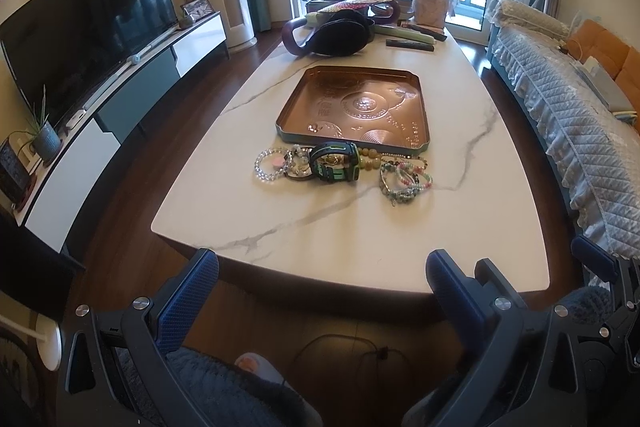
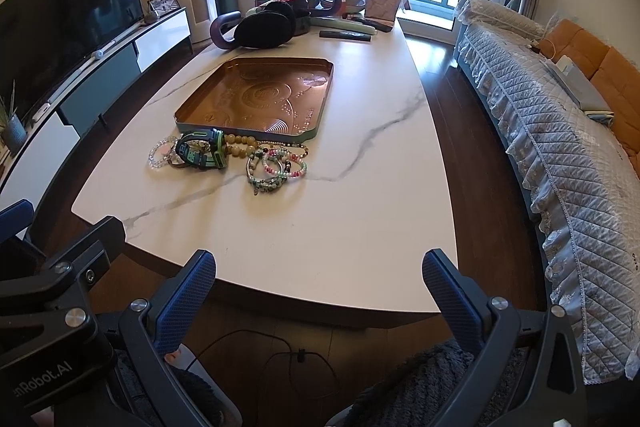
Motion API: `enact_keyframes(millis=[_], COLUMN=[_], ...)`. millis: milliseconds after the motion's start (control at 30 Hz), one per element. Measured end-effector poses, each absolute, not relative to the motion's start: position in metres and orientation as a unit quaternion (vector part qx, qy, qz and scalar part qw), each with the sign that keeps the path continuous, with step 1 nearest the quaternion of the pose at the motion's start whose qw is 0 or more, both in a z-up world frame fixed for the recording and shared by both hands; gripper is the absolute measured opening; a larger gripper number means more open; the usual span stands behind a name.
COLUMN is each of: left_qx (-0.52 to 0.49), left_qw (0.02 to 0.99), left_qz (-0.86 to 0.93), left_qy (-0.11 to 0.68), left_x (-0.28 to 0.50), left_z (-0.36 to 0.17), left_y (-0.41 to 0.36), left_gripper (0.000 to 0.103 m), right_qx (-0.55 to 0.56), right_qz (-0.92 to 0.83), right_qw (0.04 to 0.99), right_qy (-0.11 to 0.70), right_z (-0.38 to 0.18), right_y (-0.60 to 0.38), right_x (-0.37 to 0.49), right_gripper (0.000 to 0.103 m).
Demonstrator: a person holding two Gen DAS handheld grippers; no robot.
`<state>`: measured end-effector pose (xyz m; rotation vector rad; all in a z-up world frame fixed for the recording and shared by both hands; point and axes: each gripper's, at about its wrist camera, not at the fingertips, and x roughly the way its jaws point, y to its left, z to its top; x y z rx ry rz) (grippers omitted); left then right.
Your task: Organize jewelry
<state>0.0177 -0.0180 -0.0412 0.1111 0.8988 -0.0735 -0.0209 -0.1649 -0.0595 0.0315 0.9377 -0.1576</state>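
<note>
A copper tray lies empty on the white marble table. In front of it lies a pile of jewelry: a green and black watch, a clear bead bracelet, yellow beads and several coloured bead bracelets. My left gripper is open and empty, held before the table's near edge. My right gripper is open and empty, over the near edge, to the right of the left one.
At the table's far end are a dark bag, a pink bag and remotes. A TV on a low cabinet stands left. A sofa with a quilted cover runs along the right. Cables lie on the floor.
</note>
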Motion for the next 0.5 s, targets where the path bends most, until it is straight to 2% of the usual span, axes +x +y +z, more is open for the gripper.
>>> enact_keyframes(millis=[267,400,500], left_qx=[0.058,0.037,0.062], left_qw=[0.888,0.885,0.891], left_qz=[-0.029,-0.04,0.008], left_qy=[0.455,0.463,0.45], left_x=[0.035,0.05,0.066], left_z=[-0.059,-0.081,-0.1], left_y=[-0.011,0.016,0.04], left_gripper=[0.103,0.103,0.103], right_qx=[0.013,0.022,0.003], right_qz=[-0.051,0.016,0.008], right_qw=[0.879,0.88,0.893], right_qy=[0.473,0.474,0.45], right_z=[-0.08,-0.101,-0.113], right_y=[-0.156,-0.154,-0.161], right_x=[0.002,0.015,0.028], right_gripper=[0.103,0.103,0.103])
